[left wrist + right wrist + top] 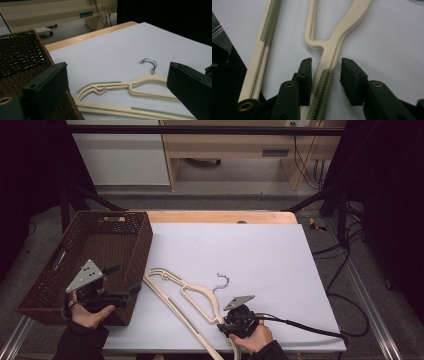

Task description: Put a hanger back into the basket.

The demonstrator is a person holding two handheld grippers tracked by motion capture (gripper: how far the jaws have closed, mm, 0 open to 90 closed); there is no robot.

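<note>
Cream plastic hangers (pixel 202 294) lie stacked on the white table top, their metal hook (pixel 223 281) pointing away from me. My right gripper (pixel 223 324) is low at the near shoulder arm of the hangers (pixel 332 50). In the right gripper view it (pixel 325 70) is open, its jaws straddling that arm; the left pad (pixel 305 75) is almost against it and the right pad stands clear. My left gripper (pixel 123 279) hovers wide open over the near right corner of a brown wicker basket (pixel 142 245). In the left gripper view it (pixel 117 87) faces the hangers (pixel 140 81) and hook (pixel 150 62).
The basket (pixel 22 55) takes up the table's left side. A white sheet (pixel 240 250) covers most of the wooden table. The right gripper's black cable (pixel 300 325) trails off to the right edge. Cabinets and floor lie beyond the far edge.
</note>
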